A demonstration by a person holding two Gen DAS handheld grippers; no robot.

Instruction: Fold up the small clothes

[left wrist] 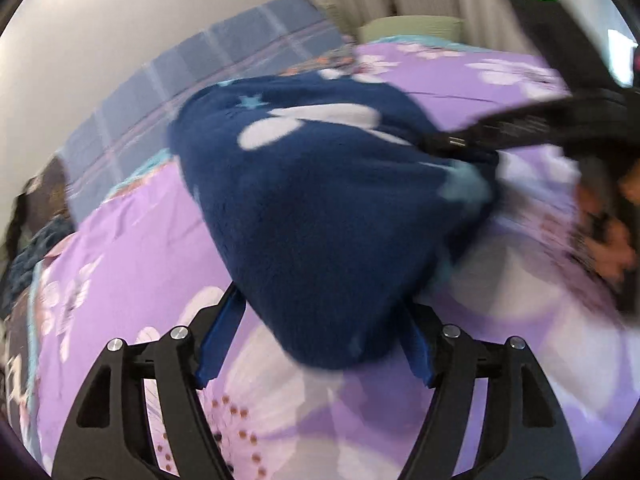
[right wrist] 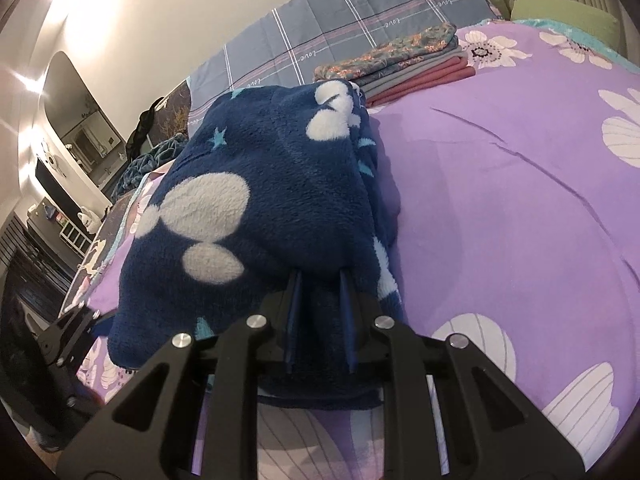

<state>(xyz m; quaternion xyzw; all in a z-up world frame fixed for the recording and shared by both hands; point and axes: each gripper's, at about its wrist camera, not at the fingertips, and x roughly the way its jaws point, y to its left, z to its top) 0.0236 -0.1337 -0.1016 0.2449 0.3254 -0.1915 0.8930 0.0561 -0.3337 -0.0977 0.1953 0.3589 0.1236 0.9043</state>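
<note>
A navy fleece garment with white blobs and teal stars lies bunched on the purple floral bedspread. My left gripper is open, and the garment's near end sits between its blue fingers with the jaws spread wide on either side. My right gripper is shut on a fold of the same garment, with cloth pinched between its narrow-set fingers. The left wrist view is blurred. It shows the right gripper reaching in from the right at the garment's far edge. The left gripper's body shows at lower left.
A stack of folded clothes rests at the bed's far side against a blue plaid sheet. A green cushion lies far right and a teal blanket at the left edge. The bedspread stretches out to the right.
</note>
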